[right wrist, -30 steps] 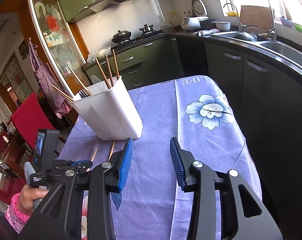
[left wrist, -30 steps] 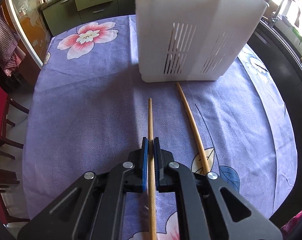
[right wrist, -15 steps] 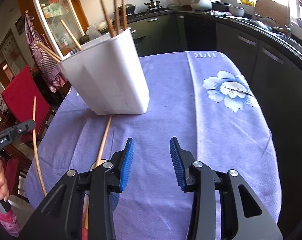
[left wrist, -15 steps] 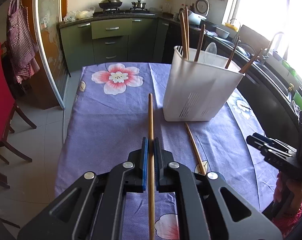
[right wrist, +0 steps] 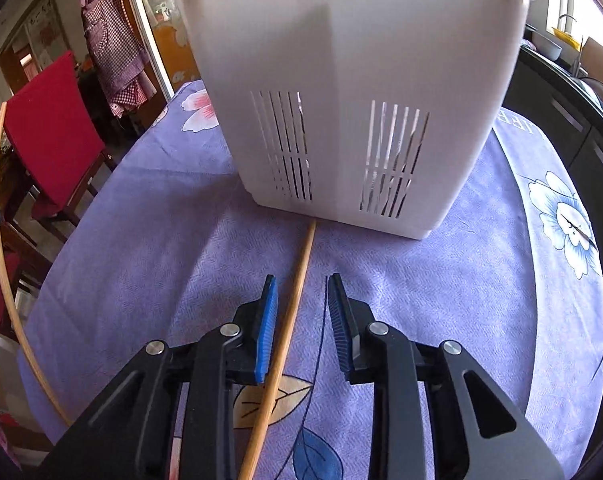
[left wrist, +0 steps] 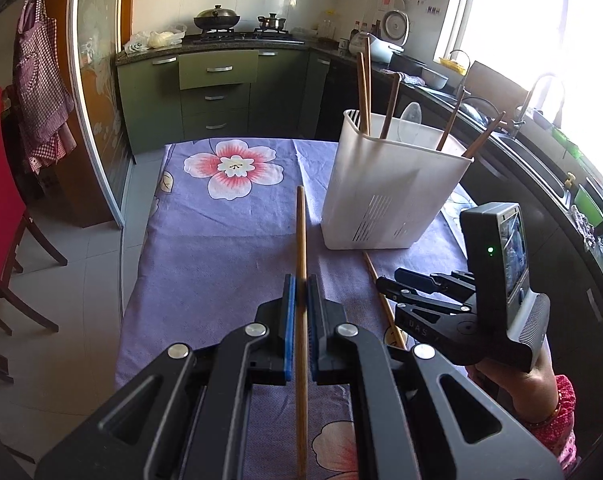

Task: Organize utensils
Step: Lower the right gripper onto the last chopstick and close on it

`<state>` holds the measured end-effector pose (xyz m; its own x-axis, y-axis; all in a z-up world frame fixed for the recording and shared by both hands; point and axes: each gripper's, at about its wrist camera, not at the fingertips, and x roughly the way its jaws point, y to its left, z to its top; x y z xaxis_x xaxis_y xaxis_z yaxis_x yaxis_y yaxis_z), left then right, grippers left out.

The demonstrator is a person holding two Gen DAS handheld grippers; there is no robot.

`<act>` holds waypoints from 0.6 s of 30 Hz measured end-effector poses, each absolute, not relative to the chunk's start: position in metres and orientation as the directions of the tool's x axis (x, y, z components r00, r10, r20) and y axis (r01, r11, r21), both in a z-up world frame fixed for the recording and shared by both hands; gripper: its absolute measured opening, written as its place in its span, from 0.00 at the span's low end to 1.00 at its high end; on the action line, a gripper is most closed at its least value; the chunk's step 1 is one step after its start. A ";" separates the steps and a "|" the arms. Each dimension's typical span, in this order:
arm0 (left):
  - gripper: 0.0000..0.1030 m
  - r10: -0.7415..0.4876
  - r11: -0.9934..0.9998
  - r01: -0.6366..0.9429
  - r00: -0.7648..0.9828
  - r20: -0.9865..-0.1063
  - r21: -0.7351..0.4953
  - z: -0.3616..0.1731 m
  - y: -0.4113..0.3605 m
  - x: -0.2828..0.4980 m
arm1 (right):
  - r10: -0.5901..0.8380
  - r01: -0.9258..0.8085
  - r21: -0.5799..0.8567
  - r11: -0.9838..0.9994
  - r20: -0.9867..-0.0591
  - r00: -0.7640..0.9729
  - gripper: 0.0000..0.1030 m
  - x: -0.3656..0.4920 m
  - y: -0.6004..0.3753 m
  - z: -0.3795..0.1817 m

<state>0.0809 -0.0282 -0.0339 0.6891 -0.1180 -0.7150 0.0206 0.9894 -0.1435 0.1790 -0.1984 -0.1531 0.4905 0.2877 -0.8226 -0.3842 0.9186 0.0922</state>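
A purple flowered cloth covers the table in a green-cabineted kitchen. My left gripper has its jaws pinching one chopstick, lifted above the cloth. My right gripper has its jaws spread around a second chopstick lying on the table, its tip touching the white utensil holder near the table's middle.

It was a home kitchen: green cabinets ran under a dark counter, a wok and a pot sat on the gas stove, a rice cooker stood by the window, a faucet rose over the sink, and a checked apron hung beside a red chair
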 end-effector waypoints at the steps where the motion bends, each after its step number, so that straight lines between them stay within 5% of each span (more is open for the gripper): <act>1: 0.05 -0.120 0.989 0.020 0.689 -0.715 -0.147 -0.034 -0.027 0.081 | 0.284 -0.385 0.088 0.919 -0.825 0.489 0.23 0.180 -0.195 -0.154; 18: 0.05 -0.138 0.987 0.029 0.665 -0.734 -0.160 -0.043 -0.026 0.086 | 0.236 -0.388 0.032 0.921 -0.838 0.491 0.08 0.172 -0.181 -0.161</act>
